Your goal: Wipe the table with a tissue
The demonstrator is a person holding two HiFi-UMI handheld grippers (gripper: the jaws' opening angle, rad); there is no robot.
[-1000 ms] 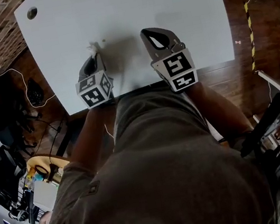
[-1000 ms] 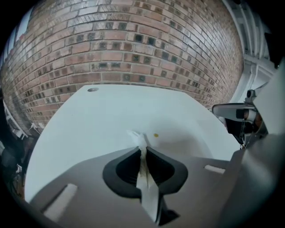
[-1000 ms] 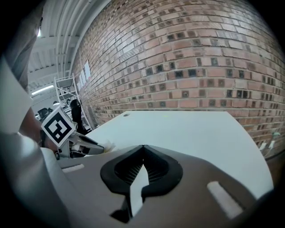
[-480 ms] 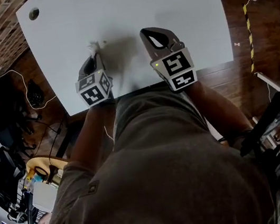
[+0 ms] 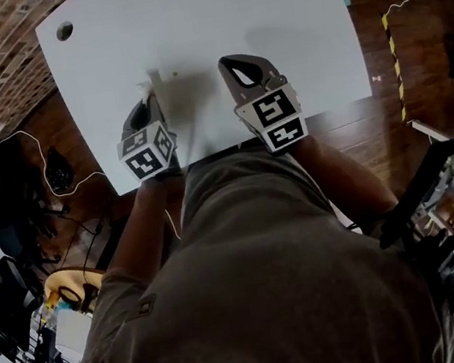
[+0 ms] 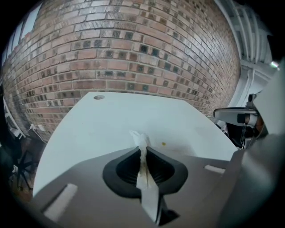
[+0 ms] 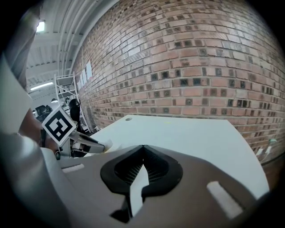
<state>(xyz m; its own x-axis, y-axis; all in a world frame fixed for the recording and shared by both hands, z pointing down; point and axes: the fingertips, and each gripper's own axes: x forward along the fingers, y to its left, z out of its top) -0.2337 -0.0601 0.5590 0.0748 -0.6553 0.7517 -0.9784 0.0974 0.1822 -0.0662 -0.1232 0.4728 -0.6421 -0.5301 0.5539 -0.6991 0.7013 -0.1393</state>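
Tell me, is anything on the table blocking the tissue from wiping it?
No, nothing visible is in the way. The left gripper is shut on the tissue. On the white table ahead there is only a tiny yellowish speck, just beyond the tissue.

Tissue (image 6: 141,141): white, crumpled into a narrow twisted strip. It stands upright, clamped between the closed jaws of my left gripper (image 6: 142,153). A short tuft protrudes past the jaw tips, and the rest runs back along the jaw gap. In the head view the tuft (image 5: 147,84) sits over the left part of the desk, nearer the near edge than the far one. Contact with the surface cannot be confirmed.

Desk (image 5: 208,23): white, flat, rectangular top with rounded corners. A round hole (image 5: 64,29) sits at the far left corner. A small yellowish speck (image 6: 163,144) lies on the surface just right of the tissue tip.
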